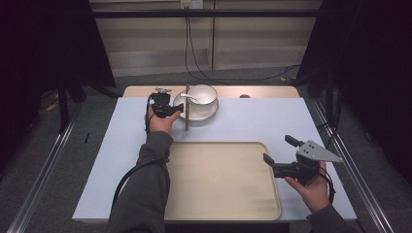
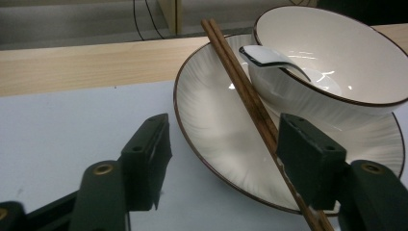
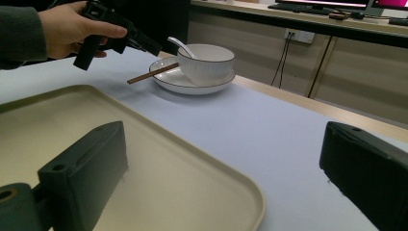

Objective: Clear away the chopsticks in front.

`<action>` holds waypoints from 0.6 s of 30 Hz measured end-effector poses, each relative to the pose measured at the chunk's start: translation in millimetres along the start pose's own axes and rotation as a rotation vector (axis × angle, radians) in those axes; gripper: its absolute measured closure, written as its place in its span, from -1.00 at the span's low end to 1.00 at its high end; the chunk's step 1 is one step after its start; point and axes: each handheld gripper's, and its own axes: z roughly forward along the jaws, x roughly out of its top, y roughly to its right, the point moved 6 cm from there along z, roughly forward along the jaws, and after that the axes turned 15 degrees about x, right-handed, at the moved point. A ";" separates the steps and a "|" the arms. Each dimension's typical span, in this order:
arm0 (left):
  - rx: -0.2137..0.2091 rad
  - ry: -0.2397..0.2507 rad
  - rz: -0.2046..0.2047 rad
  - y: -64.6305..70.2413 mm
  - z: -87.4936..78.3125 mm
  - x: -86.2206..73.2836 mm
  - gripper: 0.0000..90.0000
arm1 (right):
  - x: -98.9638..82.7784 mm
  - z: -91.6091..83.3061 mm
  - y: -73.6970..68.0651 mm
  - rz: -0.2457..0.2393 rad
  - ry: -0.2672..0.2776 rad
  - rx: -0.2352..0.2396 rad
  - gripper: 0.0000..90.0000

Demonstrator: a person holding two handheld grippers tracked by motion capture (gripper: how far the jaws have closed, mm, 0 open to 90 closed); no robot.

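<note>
A pale blue-grey bench (image 1: 291, 121) with a light wooden strip (image 1: 272, 91) along its far edge stands on grey floor (image 1: 97, 104). Beyond the far edge, a beige panelled wall (image 1: 145, 39) carries a socket (image 1: 190, 4) with black cables (image 1: 192, 53) hanging to the floor. Black curtains (image 1: 43, 48) flank both sides; metal rails (image 1: 41, 174) run along the floor.

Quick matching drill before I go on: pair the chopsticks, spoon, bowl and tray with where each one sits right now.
Things:
1. chopsticks
2. spoon
3. bowl
4. tray

Places:
A. standing on the plate
B. flat on the table, nearest the person
C. resting inside the bowl, handle over its rim
D. leaning across the plate's rim, the near end reaching out over the table

Pairs: 1-D, 2-C, 3-A, 4-B
</note>
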 end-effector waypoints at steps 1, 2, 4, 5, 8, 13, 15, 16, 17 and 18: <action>-0.008 -0.002 0.003 0.7 1.1 0.4 -0.13 | 0.1 0.2 0.4 0.000 0.001 -0.005 -0.95; -0.011 -0.007 -0.003 2.6 2.7 0.9 -0.11 | 0.1 0.5 0.5 0.000 0.003 -0.002 -0.95; -0.025 -0.026 -0.007 6.6 5.2 1.7 -0.04 | 0.0 0.6 1.1 0.002 0.004 -0.005 -0.95; -0.028 -0.037 0.005 8.2 6.3 1.8 0.01 | -0.1 0.9 1.4 0.003 0.004 -0.008 -0.95; -0.019 -0.051 0.000 11.8 10.6 3.0 0.18 | -0.5 1.6 1.4 0.007 0.001 -0.001 -0.95; -0.038 -0.084 -0.019 16.5 17.0 1.8 0.32 | -0.4 2.1 1.9 0.002 0.000 -0.002 -0.95; -0.030 -0.083 -0.039 20.1 19.7 2.2 0.35 | -0.4 2.2 2.6 -0.001 -0.001 -0.010 -0.94; -0.043 -0.085 -0.056 22.6 20.9 2.6 0.35 | -0.4 2.2 2.6 -0.001 -0.001 -0.010 -0.94; -0.048 -0.093 -0.044 23.0 21.5 2.1 0.36 | -0.6 2.3 2.8 0.000 -0.003 -0.011 -0.94; -0.052 -0.095 -0.035 24.1 22.4 1.9 0.38 | -0.6 2.6 3.0 -0.007 -0.002 -0.002 -0.94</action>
